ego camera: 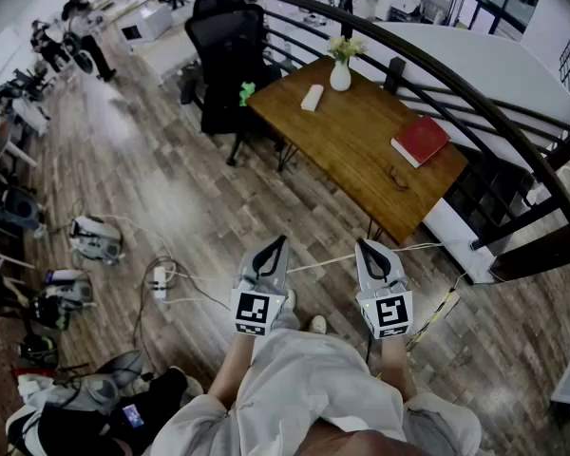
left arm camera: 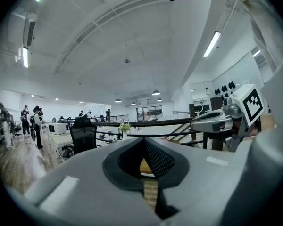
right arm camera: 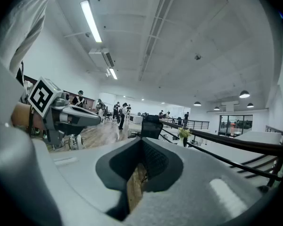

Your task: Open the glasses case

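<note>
Left gripper (ego camera: 281, 243), right gripper (ego camera: 363, 246) shut, rectangular wooden table (ego camera: 361, 136)

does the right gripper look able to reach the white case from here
Probably not yet: the right gripper hangs short of the table, and the case lies far across it by the vase. Nothing blocks the way; a step closer should do.

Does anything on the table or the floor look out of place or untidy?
The table looks tidy. On the floor, a power strip and loose cables lie sprawled in front of the person, a possible trip hazard.
</note>
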Motion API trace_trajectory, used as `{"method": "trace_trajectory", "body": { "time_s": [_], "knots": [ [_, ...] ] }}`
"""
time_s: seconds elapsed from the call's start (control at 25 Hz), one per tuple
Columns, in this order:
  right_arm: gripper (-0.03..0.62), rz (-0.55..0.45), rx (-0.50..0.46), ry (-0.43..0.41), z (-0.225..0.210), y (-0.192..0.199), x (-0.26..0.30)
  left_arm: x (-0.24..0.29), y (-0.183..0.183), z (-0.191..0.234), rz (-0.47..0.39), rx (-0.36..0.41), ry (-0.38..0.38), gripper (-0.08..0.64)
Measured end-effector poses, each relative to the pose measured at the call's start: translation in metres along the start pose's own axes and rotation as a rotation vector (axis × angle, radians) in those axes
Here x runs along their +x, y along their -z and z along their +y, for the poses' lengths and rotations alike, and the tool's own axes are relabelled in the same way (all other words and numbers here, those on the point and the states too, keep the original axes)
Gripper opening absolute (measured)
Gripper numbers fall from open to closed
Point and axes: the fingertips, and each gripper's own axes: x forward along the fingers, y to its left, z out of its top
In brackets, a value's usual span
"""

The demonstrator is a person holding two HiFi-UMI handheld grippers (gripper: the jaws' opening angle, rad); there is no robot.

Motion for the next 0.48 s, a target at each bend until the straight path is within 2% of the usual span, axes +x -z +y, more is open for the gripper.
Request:
{"method": "trace_trajectory", "body": {
  "time_s": [0.28, 0.48],
  "knots": [
    [0.003, -0.05, 0.023, -0.017, -0.001, -0.01, 0.001, -0.001, -0.006, -0.004, -0.012, 0.005, -0.025, 0.02],
    [0.003, -0.045, 0.019, -0.037, -0.002, -0.007, 0.022, 0.012, -0.004, 0.004, -0.02, 0.002, -0.037, 0.02]
  ]
}}
